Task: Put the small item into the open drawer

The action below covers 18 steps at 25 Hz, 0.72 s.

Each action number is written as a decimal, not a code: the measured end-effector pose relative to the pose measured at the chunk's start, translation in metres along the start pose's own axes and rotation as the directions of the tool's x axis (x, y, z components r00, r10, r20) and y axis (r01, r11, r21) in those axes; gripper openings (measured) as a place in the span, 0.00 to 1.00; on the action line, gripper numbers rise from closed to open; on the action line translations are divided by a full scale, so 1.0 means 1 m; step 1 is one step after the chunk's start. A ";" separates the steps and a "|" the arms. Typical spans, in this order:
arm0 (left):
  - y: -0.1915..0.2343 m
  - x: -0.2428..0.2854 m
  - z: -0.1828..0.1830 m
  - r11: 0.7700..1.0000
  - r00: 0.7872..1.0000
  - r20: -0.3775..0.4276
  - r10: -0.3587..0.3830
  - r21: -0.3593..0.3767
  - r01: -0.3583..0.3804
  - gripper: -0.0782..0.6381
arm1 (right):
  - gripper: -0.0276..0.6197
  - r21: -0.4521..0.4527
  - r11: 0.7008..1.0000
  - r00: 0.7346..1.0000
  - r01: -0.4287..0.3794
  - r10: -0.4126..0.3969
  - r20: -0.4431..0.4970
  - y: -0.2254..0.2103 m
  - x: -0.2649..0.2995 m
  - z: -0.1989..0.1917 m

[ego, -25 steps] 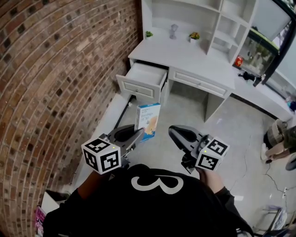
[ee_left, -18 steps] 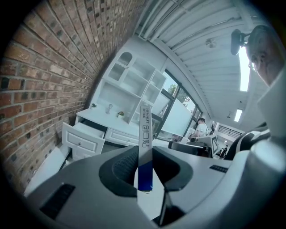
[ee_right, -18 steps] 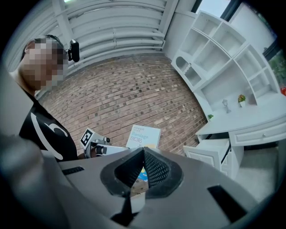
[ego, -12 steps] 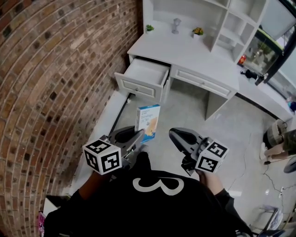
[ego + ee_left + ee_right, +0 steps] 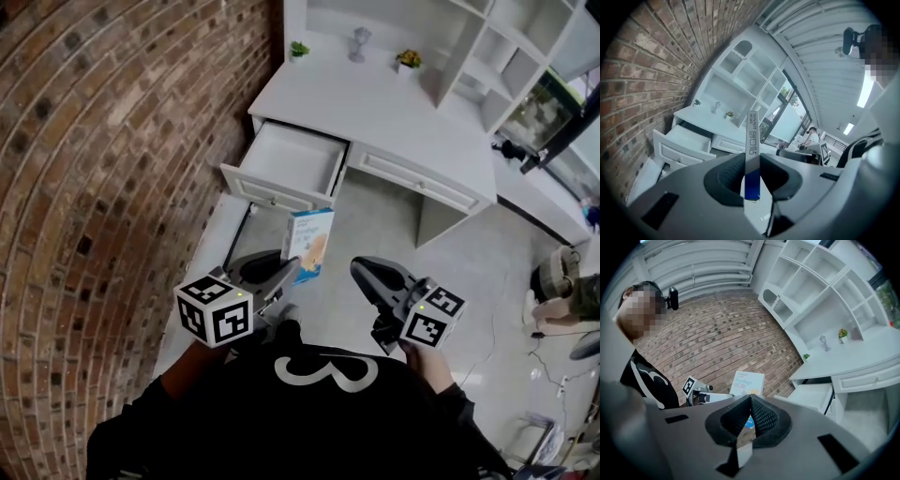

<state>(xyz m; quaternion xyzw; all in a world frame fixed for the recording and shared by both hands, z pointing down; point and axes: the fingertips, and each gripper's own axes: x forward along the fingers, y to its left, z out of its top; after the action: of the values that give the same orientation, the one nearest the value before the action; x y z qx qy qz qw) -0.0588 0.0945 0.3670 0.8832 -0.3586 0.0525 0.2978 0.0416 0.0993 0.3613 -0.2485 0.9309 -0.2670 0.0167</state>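
A small flat box [image 5: 309, 246], white with blue print, stands upright between the jaws of my left gripper [image 5: 291, 269], which is shut on it. In the left gripper view the box [image 5: 751, 154] shows edge-on, with the pads pressed on its lower blue end. The open drawer [image 5: 293, 156] of the white desk lies ahead and slightly left of the box, with nothing seen inside. It also shows in the left gripper view as the drawer [image 5: 679, 140]. My right gripper [image 5: 361, 268] hangs beside the box, shut with nothing in it, and its own view shows the right gripper [image 5: 749, 400] with its tips touching.
A brick wall [image 5: 94, 141] runs along the left, with a low white ledge [image 5: 211, 258] at its foot. The desk top [image 5: 394, 103] carries two small plants [image 5: 298, 47] and an ornament [image 5: 356, 42] below white shelves. A closed drawer [image 5: 412, 180] sits right of the open one.
The desk and open drawer have come nearer and lower in the head view. Both grippers keep their poses, and the box stays in the left gripper.
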 end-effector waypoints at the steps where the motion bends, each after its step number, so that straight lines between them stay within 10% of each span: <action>1: 0.009 0.005 0.008 1.000 1.000 -0.001 -0.003 0.002 0.003 0.24 | 0.06 0.004 1.000 1.000 0.001 -0.001 0.001 -0.008 0.010 0.006; 18: 0.106 0.045 0.092 0.998 0.999 0.018 -0.038 0.045 0.037 0.24 | 0.06 -0.049 0.998 0.999 0.040 -0.039 0.015 -0.064 0.099 0.071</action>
<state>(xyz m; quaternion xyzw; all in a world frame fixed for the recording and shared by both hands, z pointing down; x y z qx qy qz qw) -0.1077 -0.0441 0.3576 0.8966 -0.3436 0.0468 0.2754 -0.0047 -0.0288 0.3428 -0.2691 0.9321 -0.2423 0.0119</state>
